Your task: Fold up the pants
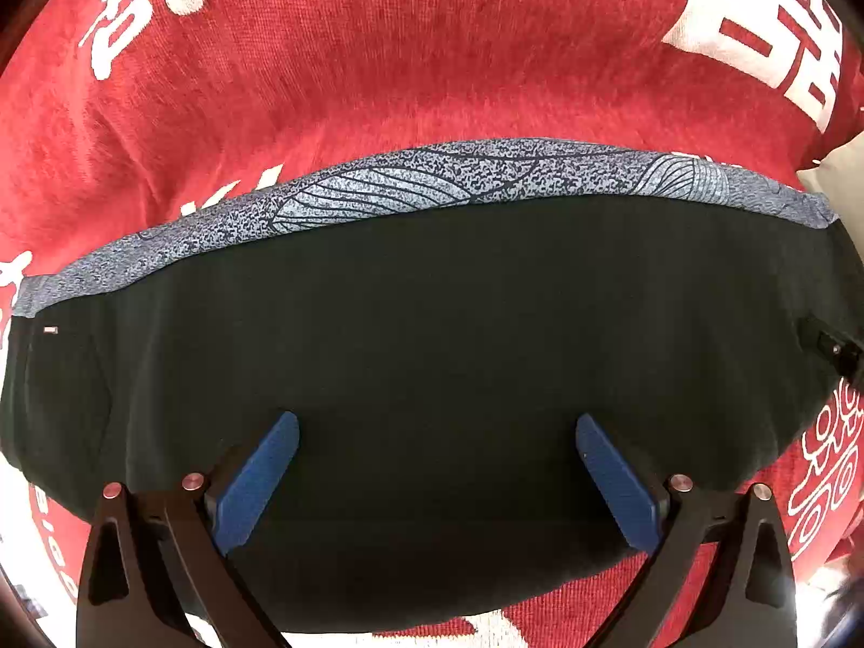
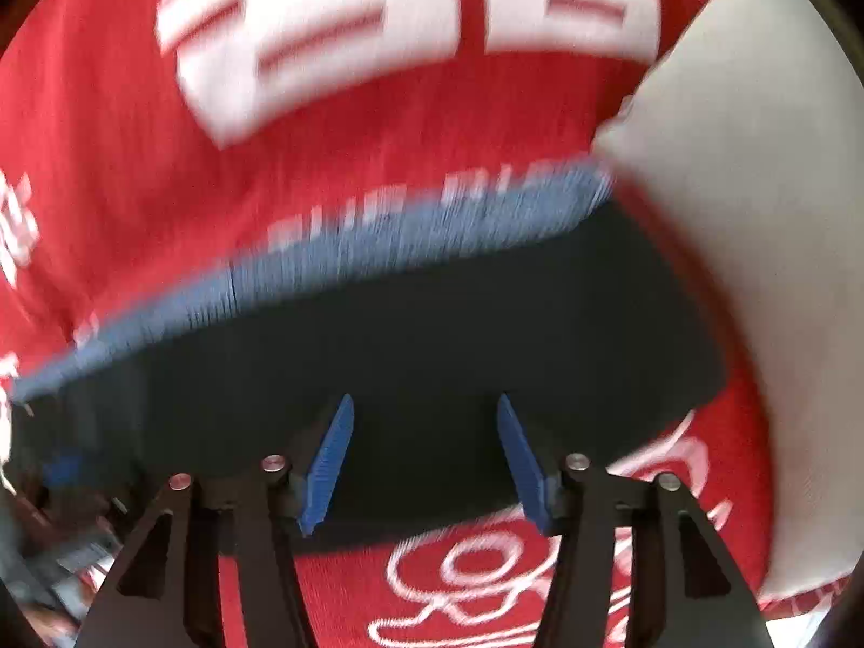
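Left claw (image 1: 437, 432) spread above black pants (image 1: 432, 324), patterned grey-blue waistband.

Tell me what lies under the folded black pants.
The black pants rest on a red cloth with white print, which shows on every side. A grey-blue patterned band runs along their far edge. Anything directly beneath the fabric is covered.

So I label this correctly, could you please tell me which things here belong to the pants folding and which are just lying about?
Belongs to the job:
- black pants with patterned grey waistband
- left tongs, open
- right tongs, open

Just there:
- red blanket with white lettering
- white cushion
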The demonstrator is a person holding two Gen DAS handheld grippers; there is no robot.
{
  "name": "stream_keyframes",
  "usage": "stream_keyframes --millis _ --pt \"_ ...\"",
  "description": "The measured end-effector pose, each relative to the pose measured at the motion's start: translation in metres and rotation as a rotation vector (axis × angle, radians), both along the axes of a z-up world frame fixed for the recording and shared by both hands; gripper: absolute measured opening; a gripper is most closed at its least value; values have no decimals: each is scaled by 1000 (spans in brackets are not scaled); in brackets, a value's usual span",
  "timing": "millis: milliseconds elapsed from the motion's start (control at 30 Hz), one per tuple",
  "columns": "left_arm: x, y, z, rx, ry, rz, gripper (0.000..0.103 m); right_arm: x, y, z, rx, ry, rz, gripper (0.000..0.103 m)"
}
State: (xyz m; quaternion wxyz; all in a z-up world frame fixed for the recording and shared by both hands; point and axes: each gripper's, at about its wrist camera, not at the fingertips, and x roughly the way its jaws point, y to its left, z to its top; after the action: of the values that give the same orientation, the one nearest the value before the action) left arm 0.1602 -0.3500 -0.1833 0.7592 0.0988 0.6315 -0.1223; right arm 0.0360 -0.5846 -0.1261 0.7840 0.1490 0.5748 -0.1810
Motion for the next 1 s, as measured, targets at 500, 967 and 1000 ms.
stream_keyframes --millis 500,967,1000 --pt "2 2 -4 -2 5 1 103 26 16 -6 -20 22 28 79" --pt "1 4 -2 -2 9 -1 103 -18 3 25 295 -85 -131 79" --pt "1 4 -2 -2 9 -1 103 -21 3 24 339 -98 -144 79"
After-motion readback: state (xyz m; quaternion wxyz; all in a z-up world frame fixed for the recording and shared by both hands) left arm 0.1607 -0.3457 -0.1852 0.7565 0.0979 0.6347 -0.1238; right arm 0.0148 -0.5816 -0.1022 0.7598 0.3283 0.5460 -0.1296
